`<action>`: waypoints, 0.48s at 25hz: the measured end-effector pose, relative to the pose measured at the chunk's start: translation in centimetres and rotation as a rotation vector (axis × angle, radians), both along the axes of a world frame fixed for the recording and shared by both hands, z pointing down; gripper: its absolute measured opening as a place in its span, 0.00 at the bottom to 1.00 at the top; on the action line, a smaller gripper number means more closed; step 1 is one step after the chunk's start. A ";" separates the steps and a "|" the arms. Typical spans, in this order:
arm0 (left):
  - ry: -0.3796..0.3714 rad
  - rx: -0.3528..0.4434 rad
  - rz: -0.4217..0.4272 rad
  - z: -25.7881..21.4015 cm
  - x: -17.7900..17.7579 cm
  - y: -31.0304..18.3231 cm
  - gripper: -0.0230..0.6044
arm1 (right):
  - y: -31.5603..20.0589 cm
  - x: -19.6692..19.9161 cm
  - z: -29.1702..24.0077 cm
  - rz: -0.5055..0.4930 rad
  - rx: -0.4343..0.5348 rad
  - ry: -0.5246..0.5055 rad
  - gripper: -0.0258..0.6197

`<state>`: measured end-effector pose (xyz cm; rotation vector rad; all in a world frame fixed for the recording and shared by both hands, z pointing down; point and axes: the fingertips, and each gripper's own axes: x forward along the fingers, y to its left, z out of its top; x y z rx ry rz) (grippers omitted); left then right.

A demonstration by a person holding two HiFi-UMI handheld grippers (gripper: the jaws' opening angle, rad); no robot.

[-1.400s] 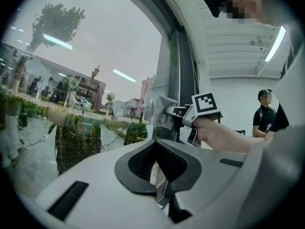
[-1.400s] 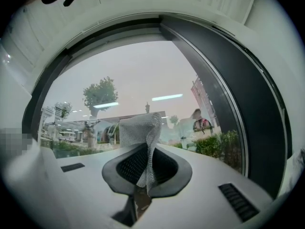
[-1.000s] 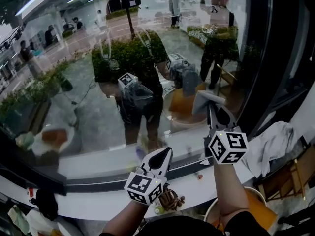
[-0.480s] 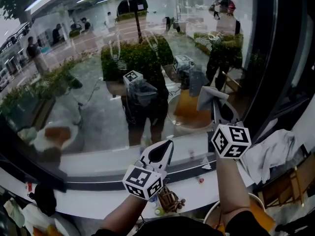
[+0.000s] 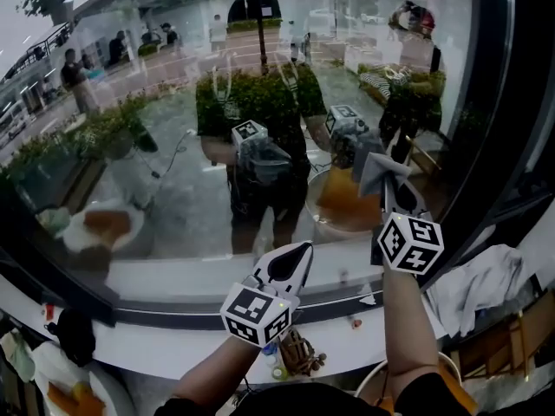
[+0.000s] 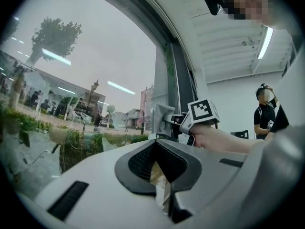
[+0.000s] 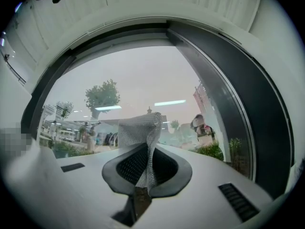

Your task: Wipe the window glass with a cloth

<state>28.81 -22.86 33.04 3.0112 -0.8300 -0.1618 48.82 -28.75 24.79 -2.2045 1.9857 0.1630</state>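
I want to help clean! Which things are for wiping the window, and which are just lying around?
For the job: window glass, mesh cloth, right gripper holding it.
Just lying about: crumpled white fabric, small brown object by the ledge.

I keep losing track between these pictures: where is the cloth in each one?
Head view: cloth right of centre, above the right gripper.
Left gripper view: cloth mid-picture, by the right gripper.
Right gripper view: cloth centre, pinched between the jaws.
Shared landmark: the dark window frame.
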 end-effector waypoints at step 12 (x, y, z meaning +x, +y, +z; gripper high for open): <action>0.008 -0.012 -0.057 1.0 -9.5 -3.0 0.05 | -2.9 -6.5 0.8 0.048 0.016 -0.008 0.10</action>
